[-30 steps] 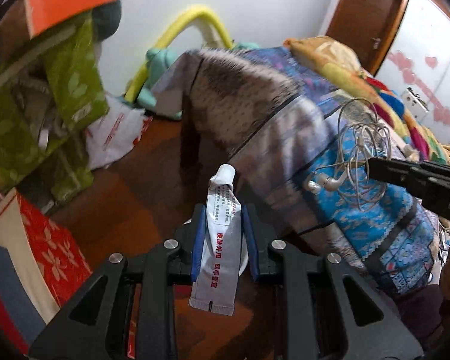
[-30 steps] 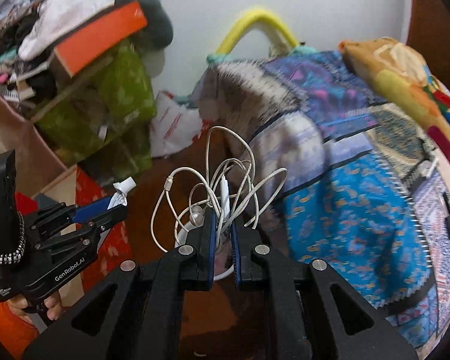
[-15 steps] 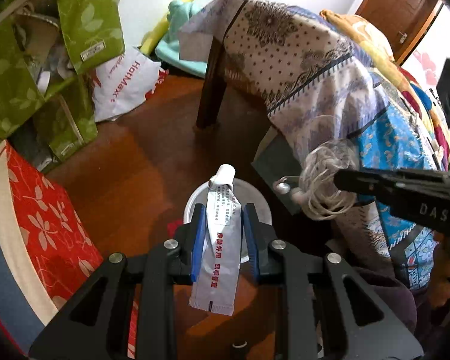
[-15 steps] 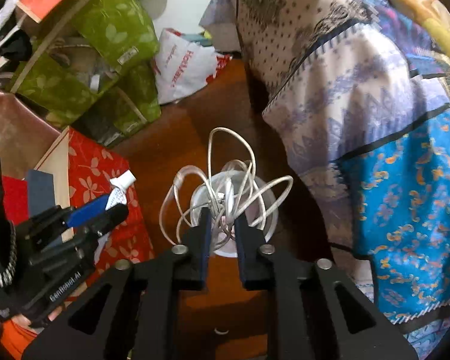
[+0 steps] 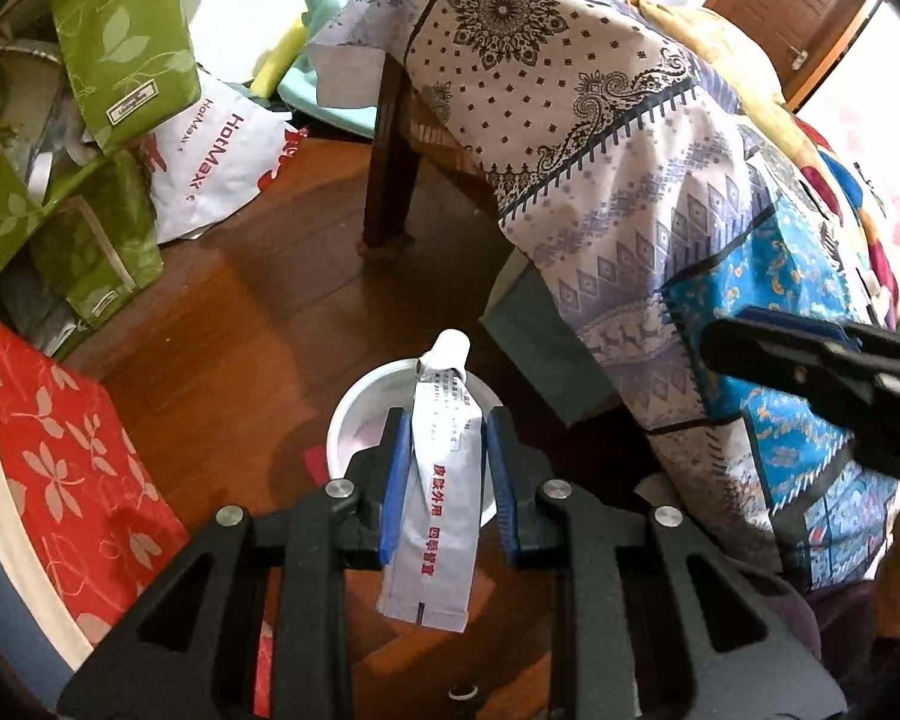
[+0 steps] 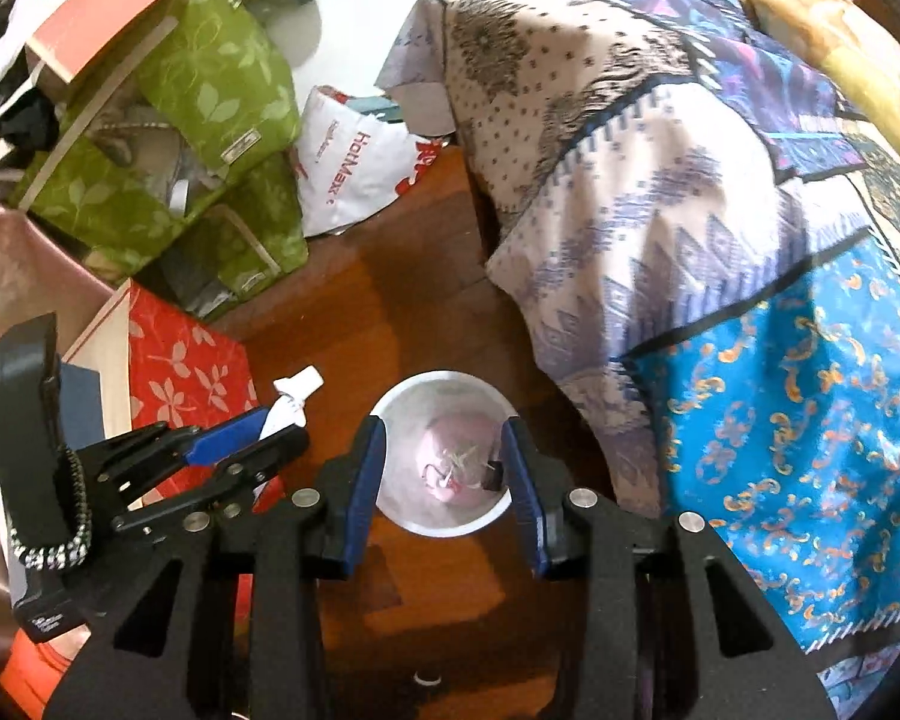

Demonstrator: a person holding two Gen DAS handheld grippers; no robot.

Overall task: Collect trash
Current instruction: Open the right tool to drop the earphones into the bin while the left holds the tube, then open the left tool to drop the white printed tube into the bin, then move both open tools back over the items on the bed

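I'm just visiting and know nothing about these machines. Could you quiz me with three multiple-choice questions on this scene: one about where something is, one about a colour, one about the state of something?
1. Where does the white bin stand?
A. On the bed
B. On the wooden floor beside the bed
C. On the green boxes

2. What colour are the pads on the right tool?
A. Blue
B. Yellow
C. Red

3. What is the left tool doing?
A. Open and holding nothing
B. Shut on the tube
C. Shut on a cable

Answers:
1. B: the right wrist view shows the bin on brown floorboards, next to the hanging bedspread.
2. A: both pads framing the bin are blue.
3. B: the left wrist view shows the silver tube, white cap forward, clamped between the pads above the bin.
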